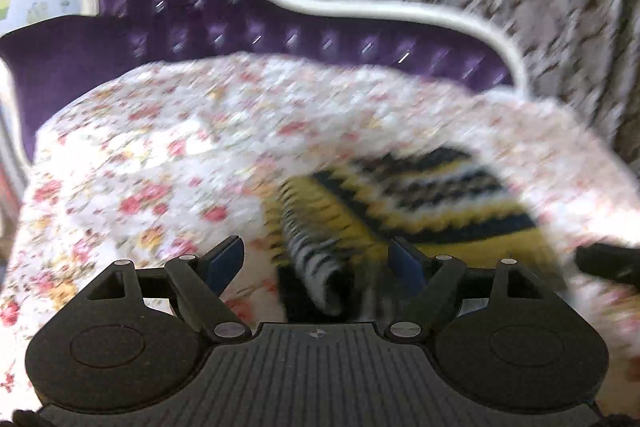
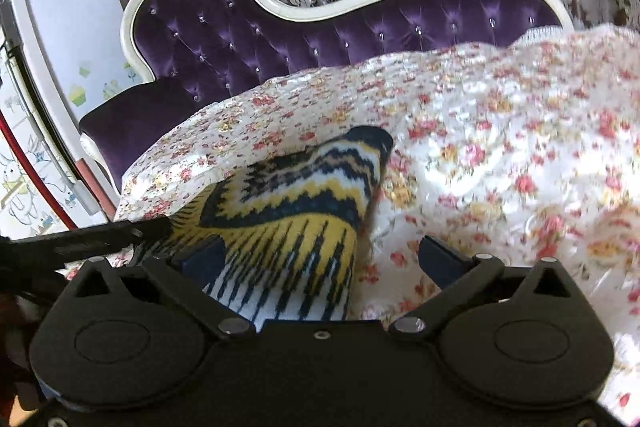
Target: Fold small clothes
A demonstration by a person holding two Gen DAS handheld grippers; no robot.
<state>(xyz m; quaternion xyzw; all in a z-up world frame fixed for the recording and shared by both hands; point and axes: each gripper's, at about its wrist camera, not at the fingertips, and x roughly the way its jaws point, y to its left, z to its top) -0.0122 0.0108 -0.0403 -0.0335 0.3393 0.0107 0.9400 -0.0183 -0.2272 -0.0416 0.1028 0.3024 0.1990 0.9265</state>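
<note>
Your left tool [image 1: 316, 255] and right tool [image 2: 324, 259] gape wide, gripping nothing, over the striped garment [image 2: 296, 203] on the floral cover [image 2: 500, 147].

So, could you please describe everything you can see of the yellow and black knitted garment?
The knitted garment looks like thick wool, banded in yellow, black and white zigzags, with vertical dark stripes on white at its near edge. It lies bunched and partly folded on the floral bedcover. It sits between the open fingers of the right gripper, with no pad visibly pressing on it.
</note>
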